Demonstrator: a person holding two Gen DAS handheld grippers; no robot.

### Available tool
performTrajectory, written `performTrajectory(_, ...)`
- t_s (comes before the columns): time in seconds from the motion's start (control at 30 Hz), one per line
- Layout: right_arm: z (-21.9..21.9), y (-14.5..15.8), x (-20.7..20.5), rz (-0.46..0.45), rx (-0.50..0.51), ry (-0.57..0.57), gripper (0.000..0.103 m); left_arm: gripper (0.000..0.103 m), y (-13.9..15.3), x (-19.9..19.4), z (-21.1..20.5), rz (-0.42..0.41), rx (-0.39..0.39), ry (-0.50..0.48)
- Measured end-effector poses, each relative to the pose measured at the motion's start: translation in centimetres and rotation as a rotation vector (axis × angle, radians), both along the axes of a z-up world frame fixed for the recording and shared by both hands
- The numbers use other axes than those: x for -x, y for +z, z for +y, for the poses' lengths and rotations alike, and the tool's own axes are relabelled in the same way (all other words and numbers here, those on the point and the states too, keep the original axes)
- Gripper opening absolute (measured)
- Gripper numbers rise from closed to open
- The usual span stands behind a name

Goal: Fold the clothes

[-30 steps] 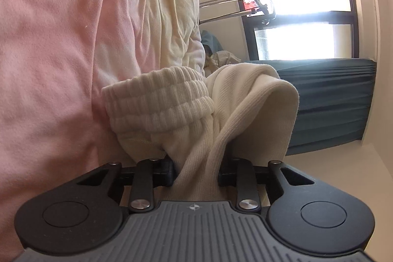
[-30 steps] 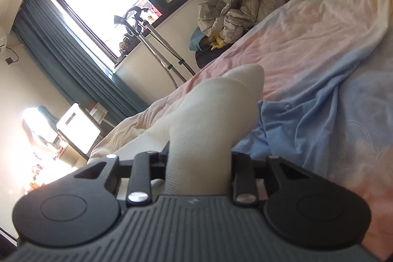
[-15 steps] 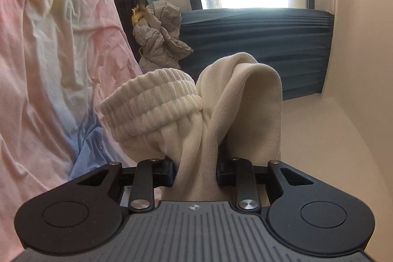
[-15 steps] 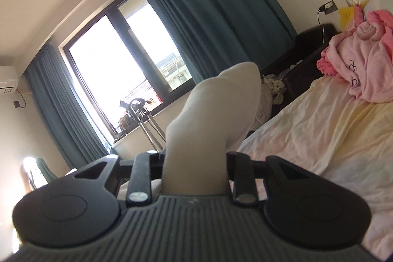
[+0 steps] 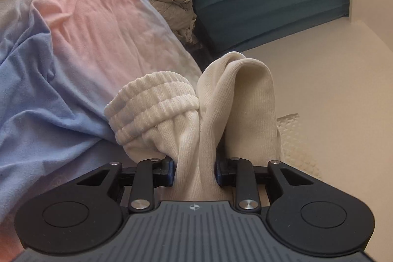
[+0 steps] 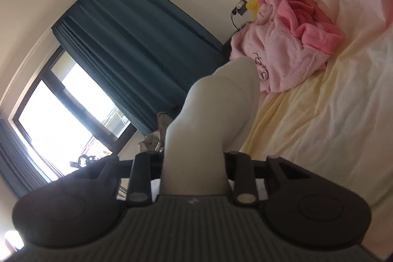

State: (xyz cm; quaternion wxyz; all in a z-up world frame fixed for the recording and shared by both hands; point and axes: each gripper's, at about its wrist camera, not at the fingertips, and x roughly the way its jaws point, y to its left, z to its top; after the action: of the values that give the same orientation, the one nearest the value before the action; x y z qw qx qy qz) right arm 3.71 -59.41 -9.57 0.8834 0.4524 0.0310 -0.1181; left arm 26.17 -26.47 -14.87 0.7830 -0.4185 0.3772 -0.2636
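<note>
Pastel pink-and-blue bedsheet (image 5: 81,23) lies below: with the left gripper (image 5: 195,172) and right gripper (image 6: 194,163) each pinching the cream ribbed knit garment (image 5: 221,100), keep it taut and lower it flat.

Both wrist views sit close behind their jaws, tilted, skimming the bed (image 5: 81,23); both catch the teal curtain (image 6: 137,41).

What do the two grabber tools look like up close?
Both look alike. The left tool has a grey ribbed plate with a tiny star-like mark, two round black lobes with a circle pressed into each, and black link bars with shiny silver pins. The right tool matches it, though it sits in shadow. No hands or sleeves show.
</note>
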Motion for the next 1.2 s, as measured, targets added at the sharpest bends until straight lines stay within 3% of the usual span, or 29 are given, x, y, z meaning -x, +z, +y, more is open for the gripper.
performTrajectory(0.1,-0.8,-5.8,-1.3,0.126,-0.146,-0.054,0.034,0.036,-2.2,0.1,-0.4,-0.039,-0.014,-0.022)
performTrajectory(0.2,-1.5,-9.8,-0.5,0.096,-0.305,-0.085,0.035,0.039,-2.4,0.7,-0.4,-0.062,-0.012,-0.023)
performTrajectory(0.3,-0.9,-9.2,-0.5,0.118,-0.246,-0.089,0.036,0.039,-1.8,0.8,0.0,-0.068,-0.05,-0.044)
performTrajectory(0.4,-0.7,-8.0,-0.4,0.145,-0.236,-0.106,0.041,0.055,0.0,1.4,0.7,-0.093,-0.165,-0.049)
performTrajectory(0.43,-0.7,-7.6,-0.4,0.153,-0.24,-0.112,0.042,0.069,0.8,2.1,0.8,-0.098,-0.222,-0.043)
performTrajectory(0.47,-0.6,-7.2,-0.3,0.167,-0.239,-0.12,0.045,0.075,1.7,2.6,1.1,-0.119,-0.278,-0.04)
performTrajectory(0.6,0.6,-4.6,0.6,0.254,-0.168,-0.185,0.053,0.085,5.2,4.7,3.3,-0.225,-0.424,-0.055)
performTrajectory(0.63,1.0,-4.0,1.0,0.27,-0.146,-0.216,0.058,0.086,6.0,5.1,3.9,-0.249,-0.458,-0.056)
performTrajectory(0.7,2.5,-2.2,2.0,0.292,-0.055,-0.321,0.079,0.089,8.1,6.4,5.6,-0.304,-0.519,-0.043)
performTrajectory(0.77,3.9,-0.5,2.9,0.261,0.035,-0.34,0.081,0.093,10.1,7.8,7.4,-0.344,-0.565,-0.024)
performTrajectory(1.0,10.1,5.4,2.2,0.202,0.298,-0.136,0.081,0.102,16.9,14.3,15.4,-0.475,-0.701,0.067)
performTrajectory(1.2,19.1,9.8,3.2,0.112,0.478,0.121,0.083,0.103,20.4,19.6,21.0,-0.568,-0.867,0.135)
